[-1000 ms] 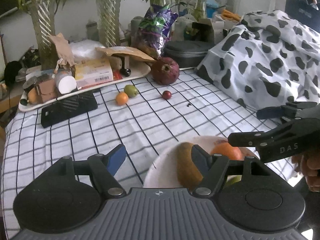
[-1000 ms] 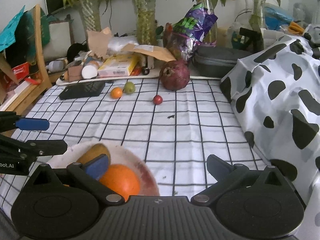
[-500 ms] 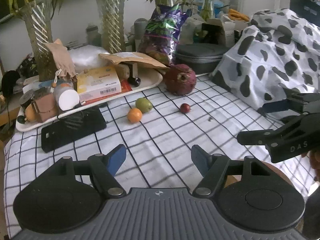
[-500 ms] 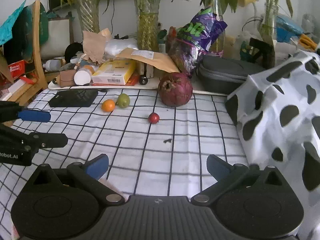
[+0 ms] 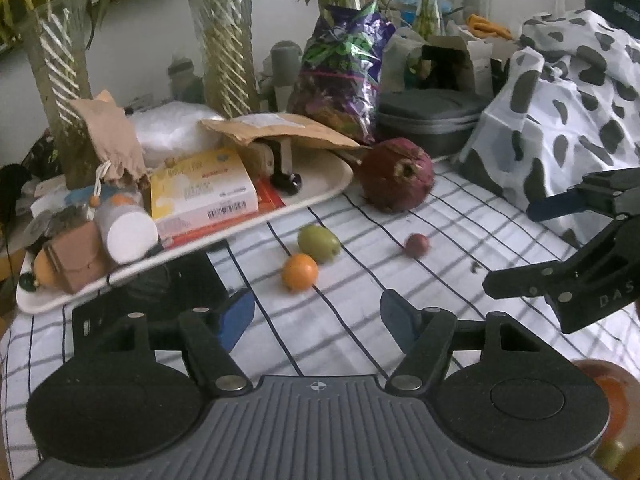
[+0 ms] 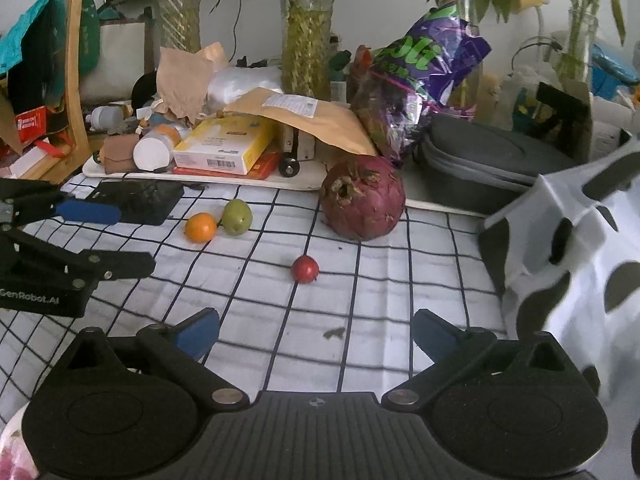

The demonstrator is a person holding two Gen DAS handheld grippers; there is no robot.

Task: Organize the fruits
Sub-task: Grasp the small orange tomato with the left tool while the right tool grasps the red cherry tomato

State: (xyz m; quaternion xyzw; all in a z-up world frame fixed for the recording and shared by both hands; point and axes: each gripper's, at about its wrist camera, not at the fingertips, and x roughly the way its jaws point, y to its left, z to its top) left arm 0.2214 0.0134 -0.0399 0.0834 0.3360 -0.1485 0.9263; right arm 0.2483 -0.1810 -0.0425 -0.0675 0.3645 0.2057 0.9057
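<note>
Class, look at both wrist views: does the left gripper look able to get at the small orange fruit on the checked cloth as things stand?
Probably yes. The left gripper, its jaws closing with nothing between them, points toward the small orange fruit, with only bare checked cloth between. The green fruit beside it sits very close, perhaps touching, and may get nudged.

Left handheld gripper point(image 5: 318, 316): ribbed grey plastic housing with a small crosshair mark, two matte black round discs, black linkage arms with silver pivot screws, blue pads on the fingertips point(image 5: 239, 317). White lettering "GenRobot.AI" on its side, seen from the right wrist. Right handheld gripper point(image 6: 316, 332): identical build; white letters "DAS" legible on its black side.
</note>
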